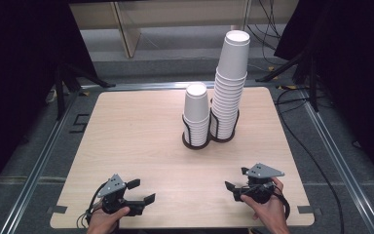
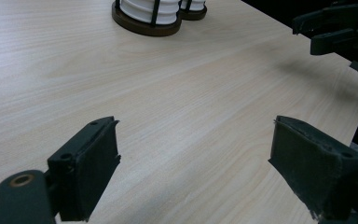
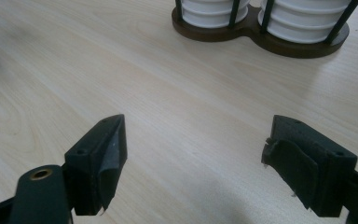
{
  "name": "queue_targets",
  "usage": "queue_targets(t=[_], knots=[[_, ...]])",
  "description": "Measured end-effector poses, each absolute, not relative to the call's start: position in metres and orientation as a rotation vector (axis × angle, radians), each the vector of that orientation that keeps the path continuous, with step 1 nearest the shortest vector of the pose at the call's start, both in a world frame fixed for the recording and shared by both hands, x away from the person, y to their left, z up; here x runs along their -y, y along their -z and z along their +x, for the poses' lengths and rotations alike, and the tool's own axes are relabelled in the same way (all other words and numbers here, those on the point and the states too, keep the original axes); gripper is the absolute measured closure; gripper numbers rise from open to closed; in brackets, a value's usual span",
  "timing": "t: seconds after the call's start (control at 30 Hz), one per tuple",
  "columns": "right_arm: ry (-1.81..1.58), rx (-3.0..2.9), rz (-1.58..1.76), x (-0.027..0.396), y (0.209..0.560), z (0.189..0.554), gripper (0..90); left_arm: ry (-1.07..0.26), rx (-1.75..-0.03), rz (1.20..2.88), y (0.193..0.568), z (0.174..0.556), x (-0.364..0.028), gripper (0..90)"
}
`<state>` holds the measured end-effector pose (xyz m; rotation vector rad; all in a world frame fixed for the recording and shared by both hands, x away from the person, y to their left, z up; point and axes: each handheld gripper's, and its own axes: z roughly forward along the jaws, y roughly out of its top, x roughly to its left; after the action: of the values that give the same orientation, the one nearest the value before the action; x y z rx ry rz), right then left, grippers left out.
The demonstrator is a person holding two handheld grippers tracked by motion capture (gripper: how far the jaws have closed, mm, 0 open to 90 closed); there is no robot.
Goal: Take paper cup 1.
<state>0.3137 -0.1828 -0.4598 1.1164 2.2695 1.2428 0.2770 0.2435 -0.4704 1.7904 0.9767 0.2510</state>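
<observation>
Both grippers wait open and empty, well short of the cup stacks.

The left gripper [image 1: 143,191] and right gripper [image 1: 233,187] sit low over the table [image 1: 126,141] near its front edge, each held in a hand, jaws spread with nothing between them. The short cup stack [image 1: 196,113] and tall cup stack [image 1: 230,83] stand in a black holder [image 1: 197,143] ahead, well apart from both, with bare wood between.

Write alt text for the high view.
Two stacks of white paper cups, a short stack and a tall stack, stand in a dark holder on a wooden table; the left gripper and right gripper rest near its front edge, both open.
</observation>
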Motion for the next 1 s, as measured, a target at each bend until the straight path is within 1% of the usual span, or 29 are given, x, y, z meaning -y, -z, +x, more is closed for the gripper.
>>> queue_targets(t=[0.3,0.47,0.8,0.83,0.87,1.0], knots=[[-1.242,-2.27,1.1,0.182,0.459,0.316,22.3,-0.249,-0.957,1.781,0.471,0.278,-0.243,14.5],[-1.302,-2.281,1.133,0.179,0.459,0.32,22.8,-0.253,-0.974,1.786,0.471,0.278,-0.244,14.5],[-1.287,-2.243,1.084,0.173,0.449,0.326,23.4,-0.254,-0.976,1.765,0.471,0.279,-0.246,14.5],[-1.287,-2.243,1.084,0.173,0.449,0.326,23.4,-0.255,-0.977,1.772,0.471,0.279,-0.246,14.5],[-1.323,-2.251,1.152,0.171,0.447,0.325,23.5,-0.259,-0.98,1.776,0.471,0.278,-0.246,14.5],[-1.328,-2.232,1.116,0.171,0.445,0.331,23.3,-0.266,-0.991,1.787,0.471,0.278,-0.246,14.5]])
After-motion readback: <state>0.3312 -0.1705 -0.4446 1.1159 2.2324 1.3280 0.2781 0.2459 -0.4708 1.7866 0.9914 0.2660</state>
